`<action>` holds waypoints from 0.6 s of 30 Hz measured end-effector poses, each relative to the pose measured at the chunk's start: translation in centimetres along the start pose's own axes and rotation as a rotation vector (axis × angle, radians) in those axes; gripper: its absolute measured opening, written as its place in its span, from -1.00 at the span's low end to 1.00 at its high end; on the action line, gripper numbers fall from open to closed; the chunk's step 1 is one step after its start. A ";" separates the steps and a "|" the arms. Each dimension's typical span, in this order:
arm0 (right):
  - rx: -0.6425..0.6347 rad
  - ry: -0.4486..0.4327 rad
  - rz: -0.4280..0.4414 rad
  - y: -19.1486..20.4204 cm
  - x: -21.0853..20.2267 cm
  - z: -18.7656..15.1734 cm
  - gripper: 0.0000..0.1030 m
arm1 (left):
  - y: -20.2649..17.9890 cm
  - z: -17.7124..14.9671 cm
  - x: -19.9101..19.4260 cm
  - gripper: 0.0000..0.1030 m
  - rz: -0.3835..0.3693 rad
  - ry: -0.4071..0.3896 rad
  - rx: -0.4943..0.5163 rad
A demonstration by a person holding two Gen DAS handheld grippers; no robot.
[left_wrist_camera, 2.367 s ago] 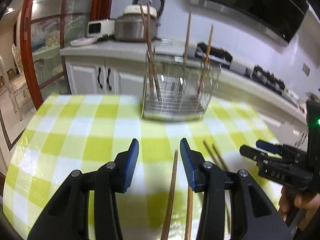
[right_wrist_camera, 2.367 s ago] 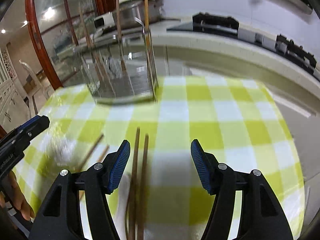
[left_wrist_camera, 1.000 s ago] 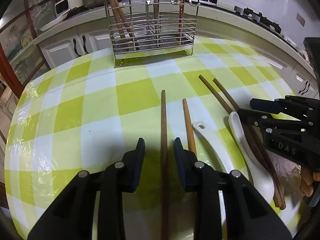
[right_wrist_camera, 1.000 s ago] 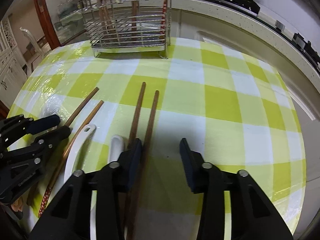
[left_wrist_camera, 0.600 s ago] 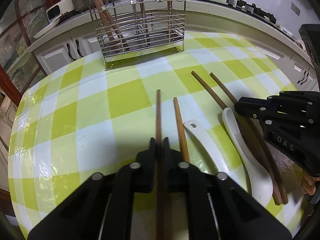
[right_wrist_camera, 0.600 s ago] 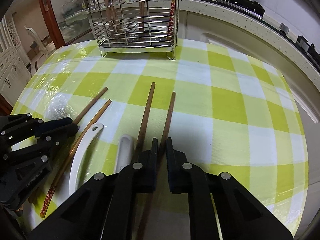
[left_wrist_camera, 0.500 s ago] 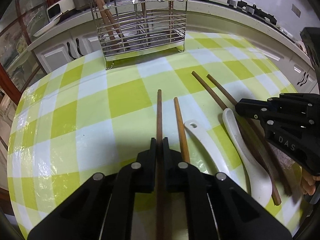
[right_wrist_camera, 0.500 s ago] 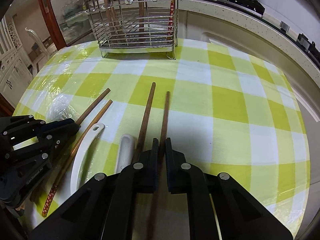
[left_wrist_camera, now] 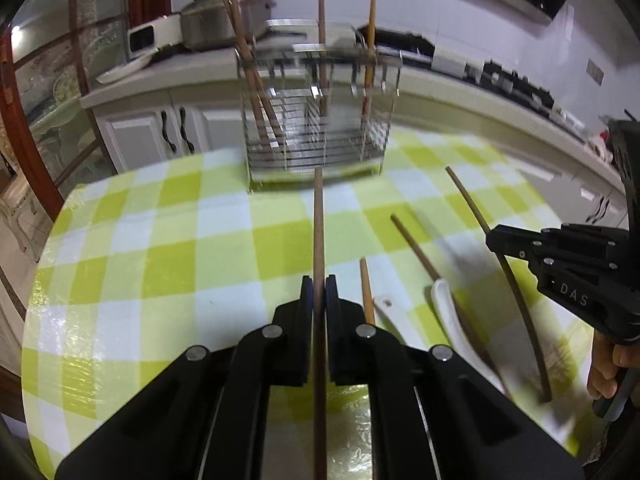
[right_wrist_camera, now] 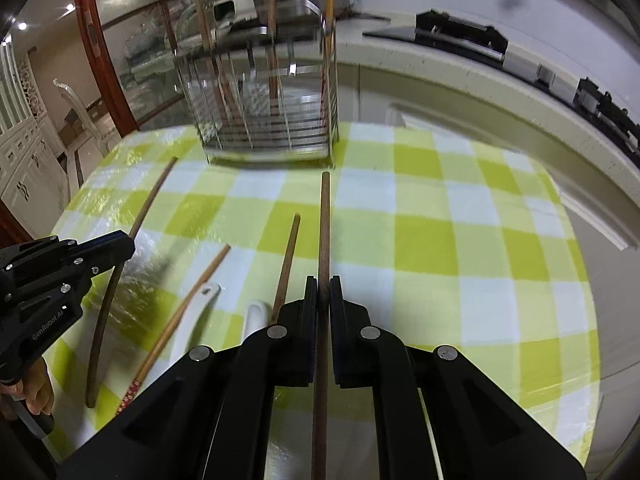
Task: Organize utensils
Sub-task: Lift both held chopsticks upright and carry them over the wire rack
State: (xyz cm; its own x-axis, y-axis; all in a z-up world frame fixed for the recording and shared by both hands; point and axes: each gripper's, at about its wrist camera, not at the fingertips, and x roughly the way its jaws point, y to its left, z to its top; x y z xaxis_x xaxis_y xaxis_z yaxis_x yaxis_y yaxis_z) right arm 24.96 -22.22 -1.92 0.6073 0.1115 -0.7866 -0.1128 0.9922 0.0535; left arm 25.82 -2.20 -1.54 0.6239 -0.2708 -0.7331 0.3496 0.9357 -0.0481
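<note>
Step in hand, as I read it: carry two chopsticks to the wire metal utensil rack [left_wrist_camera: 316, 120] standing at the far side of the yellow-and-white checked tablecloth [left_wrist_camera: 160, 240]. To do it well I judge I should tip each stick upright before the rack's rim, bring the tips over an open compartment, and lower them one hand at a time so the sticks do not cross; several chopsticks stand in the rack already and could deflect a tip. Left gripper [left_wrist_camera: 319, 292]: jaws pressed nearly together, pinching the long dark wooden chopstick [left_wrist_camera: 318, 232], which points toward the rack. Right gripper [right_wrist_camera: 323, 292]: likewise nearly closed, pinching a second dark wooden chopstick [right_wrist_camera: 324, 224], tip near the rack's base in that view. Both held sticks look clear of the cloth, though I cannot confirm it. On the cloth between the grippers lie more wooden chopsticks [right_wrist_camera: 286, 260] and two white ceramic spoons [right_wrist_camera: 192, 316], not yet sorted.
</note>
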 end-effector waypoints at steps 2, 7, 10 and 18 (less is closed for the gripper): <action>0.003 -0.018 0.001 0.0 -0.8 0.4 -0.87 | 0.1 0.4 -1.0 -0.88 0.005 -0.029 -0.006; 0.004 -0.077 -0.007 -0.1 -3.2 1.3 -0.87 | 0.5 1.2 -3.4 -0.88 0.015 -0.104 -0.031; 0.005 -0.107 -0.015 -0.2 -4.3 1.7 -0.87 | 0.8 1.4 -4.6 -0.88 0.020 -0.144 -0.042; 0.007 -0.182 -0.028 -0.3 -6.8 2.3 -0.87 | 0.9 1.8 -7.2 -0.88 0.031 -0.219 -0.056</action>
State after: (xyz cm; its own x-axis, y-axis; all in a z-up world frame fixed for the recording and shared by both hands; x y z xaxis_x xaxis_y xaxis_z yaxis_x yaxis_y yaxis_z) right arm 22.67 -23.19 4.78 0.7423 0.0912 -0.6638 -0.0882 0.9954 0.0381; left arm 22.89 0.15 4.97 0.7729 -0.2783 -0.5703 0.2922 0.9538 -0.0694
